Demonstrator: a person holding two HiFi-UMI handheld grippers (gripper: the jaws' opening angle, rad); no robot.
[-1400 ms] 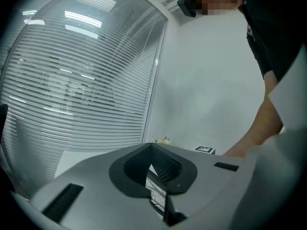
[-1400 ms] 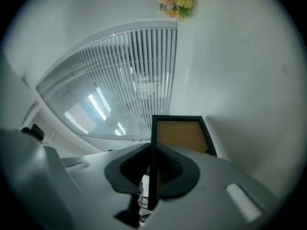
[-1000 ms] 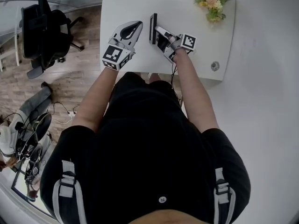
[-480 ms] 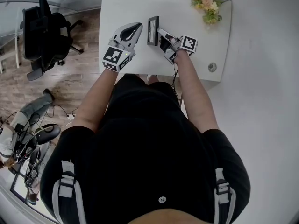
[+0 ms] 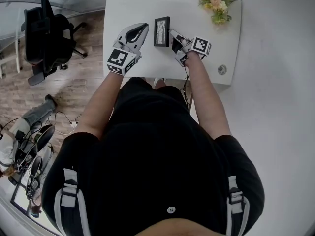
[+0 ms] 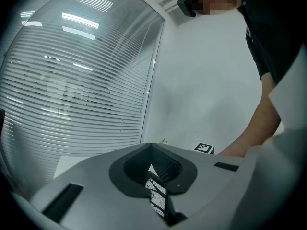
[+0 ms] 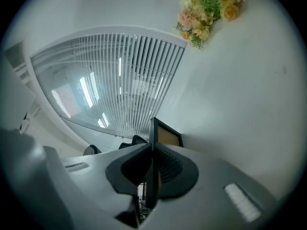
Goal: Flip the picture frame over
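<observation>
The picture frame point(image 5: 161, 32) is up off the white table point(image 5: 133, 4) near its front edge, tilted. Its printed face w/ bare branches turns toward the head camera and the left tool point(image 5: 141, 29). Its brown back point(image 7: 165, 134) faces the other way.

The right tool point(image 5: 173, 33) has the frame by its right-hand edge. In the right gripper view the jaws are closing on that thin dark edge, pads pressed to both sides, and the frame stands edge-on btwn them point(image 7: 152, 150).

The left tool point(image 6: 152, 147) is pinched together at the tips w/ nothing in it. It sits just beside the frame's left edge, apart from it, and the branch print point(image 6: 157, 195) shows through the gap under its tips.

Nothing lies btwn the tools and the frame – the table around it is bare.

- A bunch of flowers point(image 5: 215, 5) is at the far right corner, well apart.
- A round cap point(image 5: 222, 70) is set in the table near the right front edge.
- Off the table to the left – a black office chair point(image 5: 47, 33) on wood floor.
- Lower left, a tangle of cables point(image 5: 29, 146).
- A glass wall w/ blinds point(image 7: 129, 80) runs behind.
</observation>
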